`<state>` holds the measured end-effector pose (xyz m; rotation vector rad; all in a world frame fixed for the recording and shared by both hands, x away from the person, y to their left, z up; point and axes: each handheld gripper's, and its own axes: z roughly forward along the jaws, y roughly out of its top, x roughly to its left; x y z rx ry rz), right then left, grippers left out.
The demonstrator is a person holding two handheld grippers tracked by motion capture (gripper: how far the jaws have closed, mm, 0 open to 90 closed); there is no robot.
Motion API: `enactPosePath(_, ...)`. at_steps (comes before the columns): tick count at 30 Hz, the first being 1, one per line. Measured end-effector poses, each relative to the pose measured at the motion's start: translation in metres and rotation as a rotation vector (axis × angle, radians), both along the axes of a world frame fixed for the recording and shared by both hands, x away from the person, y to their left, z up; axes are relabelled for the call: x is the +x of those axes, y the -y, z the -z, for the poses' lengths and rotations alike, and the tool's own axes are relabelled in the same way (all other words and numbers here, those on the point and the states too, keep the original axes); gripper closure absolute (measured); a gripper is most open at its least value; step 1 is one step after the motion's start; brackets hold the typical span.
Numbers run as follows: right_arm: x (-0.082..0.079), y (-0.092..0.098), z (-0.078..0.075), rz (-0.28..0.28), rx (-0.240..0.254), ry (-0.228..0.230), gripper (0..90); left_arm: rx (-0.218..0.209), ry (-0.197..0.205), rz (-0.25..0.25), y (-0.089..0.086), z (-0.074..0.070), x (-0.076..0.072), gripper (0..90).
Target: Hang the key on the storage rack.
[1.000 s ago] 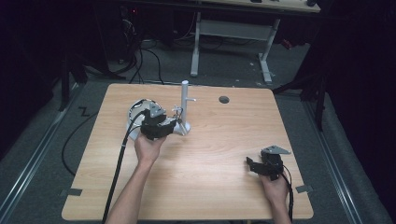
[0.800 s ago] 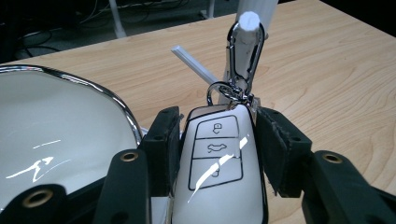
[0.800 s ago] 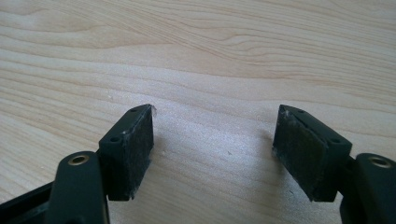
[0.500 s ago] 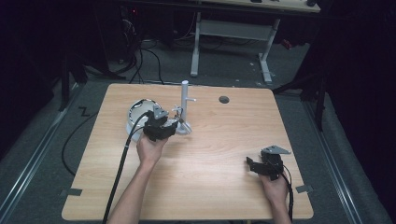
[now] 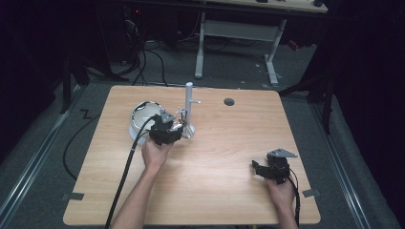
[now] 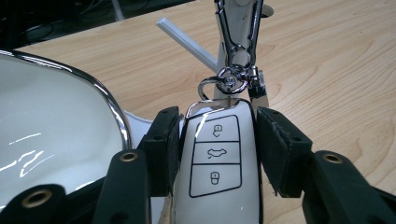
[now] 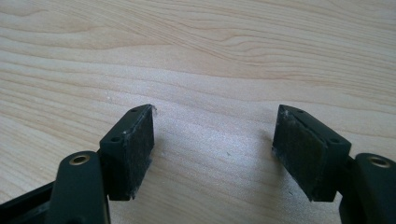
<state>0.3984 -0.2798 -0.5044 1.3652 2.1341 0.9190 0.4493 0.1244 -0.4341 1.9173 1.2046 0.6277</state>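
My left gripper [image 6: 217, 128] is shut on a white car key fob [image 6: 217, 168] with three buttons. Its chrome clasp [image 6: 231, 79] reaches toward the white stand [image 6: 240, 18]. In the high view the left gripper [image 5: 173, 130] sits just left of the stand's base [image 5: 189, 131], below the upright white post [image 5: 188, 102] with its short side peg. My right gripper [image 7: 215, 140] stands open over bare wood, nothing between its pads; in the high view the right gripper [image 5: 258, 168] rests near the table's front right.
A white bowl with a chrome rim [image 5: 143, 114] sits just left of the left gripper, and its rim [image 6: 100, 88] is close beside the left jaw. A dark round hole [image 5: 229, 101] marks the table's far side. Cables trail off the front-left edge.
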Motion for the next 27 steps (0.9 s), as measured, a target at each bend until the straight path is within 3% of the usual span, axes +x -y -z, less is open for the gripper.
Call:
enactPosePath(9,0.000,0.000,0.000,0.000,0.000,-0.001,29.3,-0.005,-0.004,0.003,0.000,0.002,-0.001,50.7)
enactPosePath(14,0.000,0.000,0.000,0.000,0.000,-0.001,29.3,-0.034,-0.007,-0.005,-0.004,0.003,-0.005,49.9)
enactPosePath(20,0.000,0.000,0.000,0.000,-0.001,-0.001,29.3,-0.029,-0.010,-0.004,-0.006,0.001,-0.008,46.5)
enactPosePath(27,0.000,0.000,0.000,0.001,-0.001,0.000,29.3,-0.057,0.001,-0.004,-0.010,-0.003,-0.014,45.1)
